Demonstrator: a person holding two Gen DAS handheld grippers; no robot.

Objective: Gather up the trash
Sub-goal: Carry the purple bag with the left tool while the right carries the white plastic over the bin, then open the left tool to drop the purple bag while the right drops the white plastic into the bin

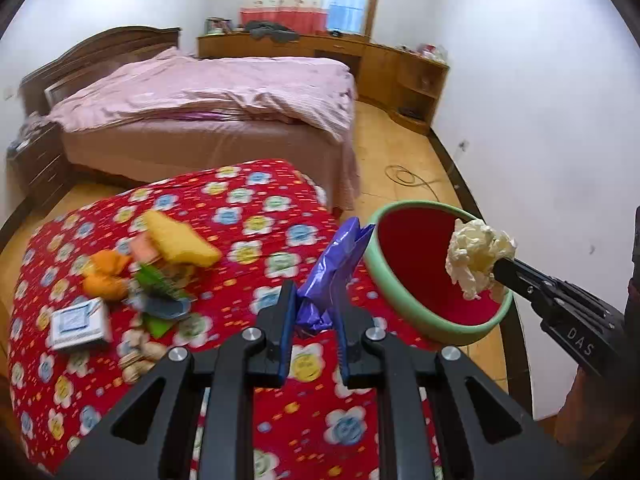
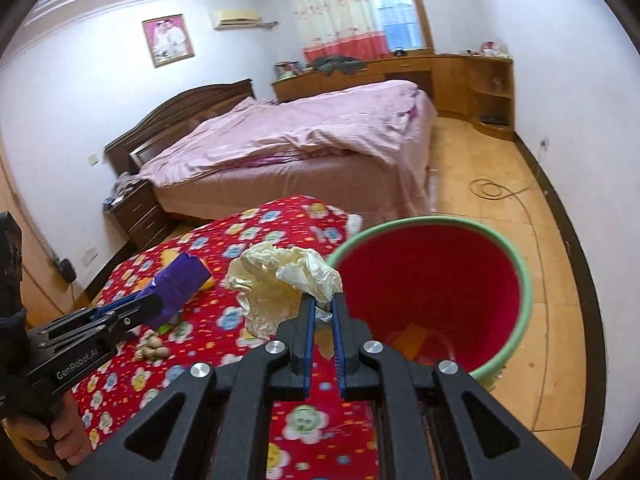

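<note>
Bedroom walls in pale white frame a pink-covered bed (image 1: 208, 96) and a wooden cabinet (image 1: 404, 76) behind a bench (image 1: 240, 208) draped in a red flowered cloth. At about three o'clock from the bench stands a bin (image 2: 516, 264), green outside and red inside, tilted open toward the cameras; something orange-yellow lies at its bottom, too blurred to name. The left tongs (image 1: 314, 316) are clenched on a crumpled purple wrapper (image 1: 332, 272), held upright just beside the bin's rim at its nine o'clock side. The right tongs (image 2: 322, 312) are clenched on a wad of cream crumpled paper (image 2: 280, 280), which from the left wrist view hangs over the bin's mouth. Both tongs slant downward, and a hand (image 2: 60, 432) grips the left handle at seven o'clock in the right wrist view. More litter (image 1: 160, 264) stays piled on the cloth: yellow and orange pieces, a green wrapper, a small white box, some nutshells. One handle reads "GenRobot.AI", the other shows "DAS".
</note>
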